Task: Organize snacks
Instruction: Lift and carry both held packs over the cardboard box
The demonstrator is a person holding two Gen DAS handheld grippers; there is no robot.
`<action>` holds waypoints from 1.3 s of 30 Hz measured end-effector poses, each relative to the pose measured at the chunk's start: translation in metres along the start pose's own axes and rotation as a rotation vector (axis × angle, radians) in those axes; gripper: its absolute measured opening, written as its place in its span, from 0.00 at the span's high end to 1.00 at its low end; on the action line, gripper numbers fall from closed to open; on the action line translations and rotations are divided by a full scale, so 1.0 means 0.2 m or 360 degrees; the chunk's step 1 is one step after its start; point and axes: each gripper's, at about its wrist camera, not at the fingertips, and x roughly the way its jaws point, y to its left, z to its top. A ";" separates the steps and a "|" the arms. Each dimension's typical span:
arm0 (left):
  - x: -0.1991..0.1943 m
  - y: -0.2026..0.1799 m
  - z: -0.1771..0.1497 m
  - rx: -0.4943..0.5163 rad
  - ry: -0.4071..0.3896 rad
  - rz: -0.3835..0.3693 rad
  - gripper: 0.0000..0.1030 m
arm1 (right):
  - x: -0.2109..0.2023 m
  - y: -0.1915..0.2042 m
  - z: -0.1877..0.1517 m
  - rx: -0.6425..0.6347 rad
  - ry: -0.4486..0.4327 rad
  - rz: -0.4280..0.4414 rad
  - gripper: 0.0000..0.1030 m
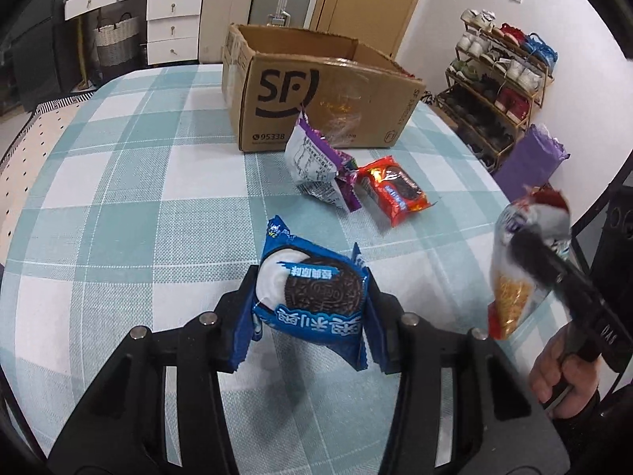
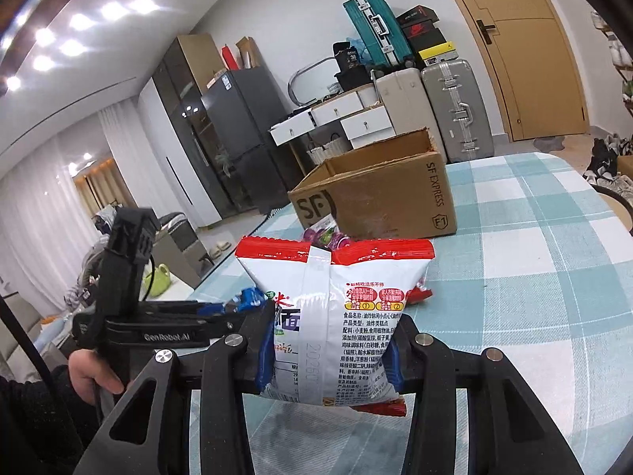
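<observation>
Right now I have the blue cookie pack [image 1: 310, 297] clenched in my left gripper [image 1: 310, 316], lifted off the counter [image 1: 118, 206] short of the cardboard box [image 1: 316, 91]. My right gripper [image 2: 330, 360] pinches the noodle bag [image 2: 336, 316] — glossy, puffy, likely to slip. Purple packet [image 1: 316, 166] and red pack [image 1: 395, 190] lie before the box.

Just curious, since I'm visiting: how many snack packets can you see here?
4: a blue cookie packet in the left gripper, a red-and-white snack bag in the right gripper, and purple and red packets on the checked tablecloth. The cardboard box may hide more.
</observation>
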 end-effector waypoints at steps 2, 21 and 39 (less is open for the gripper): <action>-0.04 0.00 -0.01 -0.0005 -0.0028 -0.0016 0.57 | 0.00 0.03 -0.01 -0.0009 0.0019 0.0011 0.58; -0.41 -0.07 -0.04 0.0006 -0.0215 -0.0126 0.57 | -0.10 0.34 0.09 -0.0158 -0.0014 0.0043 0.58; -0.55 -0.07 0.44 0.0059 -0.0271 -0.0181 0.57 | -0.05 0.33 0.53 -0.0166 -0.0023 0.0142 0.58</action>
